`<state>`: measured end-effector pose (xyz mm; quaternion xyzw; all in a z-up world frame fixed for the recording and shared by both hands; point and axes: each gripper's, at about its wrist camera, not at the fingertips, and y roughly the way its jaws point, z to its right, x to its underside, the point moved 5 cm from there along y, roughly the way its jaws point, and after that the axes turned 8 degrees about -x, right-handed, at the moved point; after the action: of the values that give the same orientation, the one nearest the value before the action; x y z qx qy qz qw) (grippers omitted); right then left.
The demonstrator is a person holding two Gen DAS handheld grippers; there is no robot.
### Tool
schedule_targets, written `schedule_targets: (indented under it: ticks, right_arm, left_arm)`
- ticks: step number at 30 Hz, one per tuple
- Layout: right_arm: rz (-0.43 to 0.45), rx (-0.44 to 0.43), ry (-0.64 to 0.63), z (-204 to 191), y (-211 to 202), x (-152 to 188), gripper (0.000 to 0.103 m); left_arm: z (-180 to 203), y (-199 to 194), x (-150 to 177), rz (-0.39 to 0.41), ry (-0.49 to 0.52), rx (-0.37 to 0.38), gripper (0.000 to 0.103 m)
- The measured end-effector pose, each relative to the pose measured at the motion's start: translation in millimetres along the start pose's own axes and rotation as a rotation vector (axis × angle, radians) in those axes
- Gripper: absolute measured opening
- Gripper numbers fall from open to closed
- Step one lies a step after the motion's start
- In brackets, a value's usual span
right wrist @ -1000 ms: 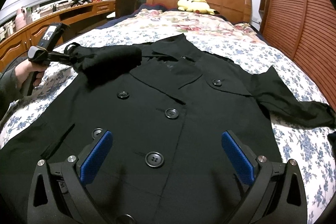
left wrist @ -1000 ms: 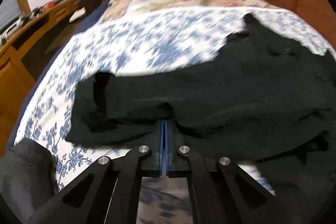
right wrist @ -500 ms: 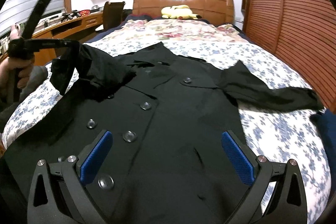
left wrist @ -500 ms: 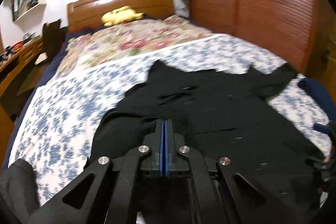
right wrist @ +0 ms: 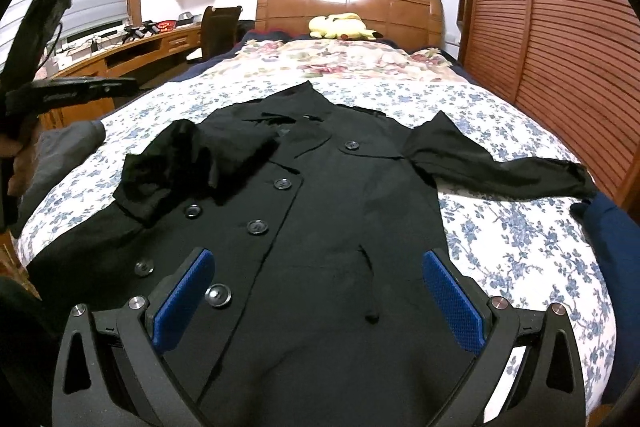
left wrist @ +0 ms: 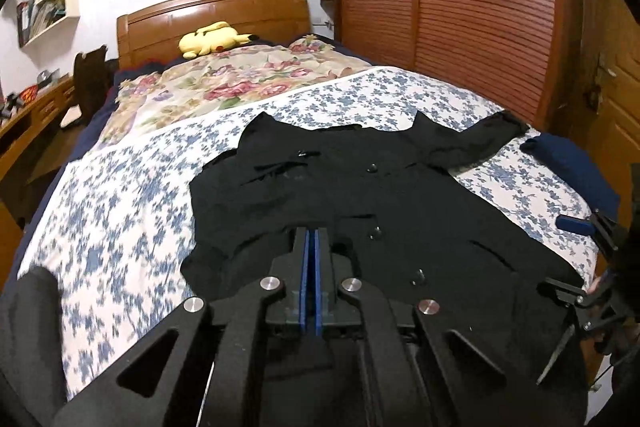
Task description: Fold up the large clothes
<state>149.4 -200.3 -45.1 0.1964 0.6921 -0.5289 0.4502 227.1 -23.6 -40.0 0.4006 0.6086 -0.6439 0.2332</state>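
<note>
A black buttoned coat lies face up on the blue-flowered bedsheet, collar toward the headboard. One sleeve is folded across its chest in a loose bunch. The other sleeve stretches out to the right. My left gripper hovers over the coat's left side; its jaws are opening by a narrow slit with nothing between them. From the right wrist view it is raised at the far left, apart from the folded sleeve. My right gripper stands open above the coat's lower front, empty.
A yellow plush toy and a floral quilt lie by the wooden headboard. A slatted wardrobe runs along the right. A desk and chair stand left. Dark blue cloth sits at the bed's right edge.
My left gripper carried the sleeve across the coat's chest, let it drop there and rose away to the left. The right gripper drifted slightly and stayed open.
</note>
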Motion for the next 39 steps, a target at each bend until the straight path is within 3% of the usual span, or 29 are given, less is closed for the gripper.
schedule_targets:
  ticks: [2,11,20,25,34,39]
  right_arm:
    - [0.0,-0.015,-0.005,-3,2,-3,0.103]
    - [0.0,-0.096,-0.061,-41,30,-24,0.103]
    - [-0.037,-0.199,-0.139,-86,92,-44,0.103]
    - [-0.119,-0.257,-0.135,-100,136,-51,0.098]
    - [-0.253,-0.234,-0.131,-95,196,-53,0.092]
    - [-0.328,-0.239,-0.116,-86,219,-43,0.079]
  left_arm:
    - [-10,-5,10,0.003,-0.03,-0.004,0.016]
    - [-63,-35,41,0.045,-0.128,-0.053,0.029]
    - [-101,-53,61,0.07,-0.128,-0.134,0.033]
    - [-122,-59,74,0.067,-0.149,-0.157,0.034]
    - [-143,-66,85,0.081,-0.183,-0.168,0.037]
    - [-145,-64,83,0.088,-0.195,-0.156,0.039]
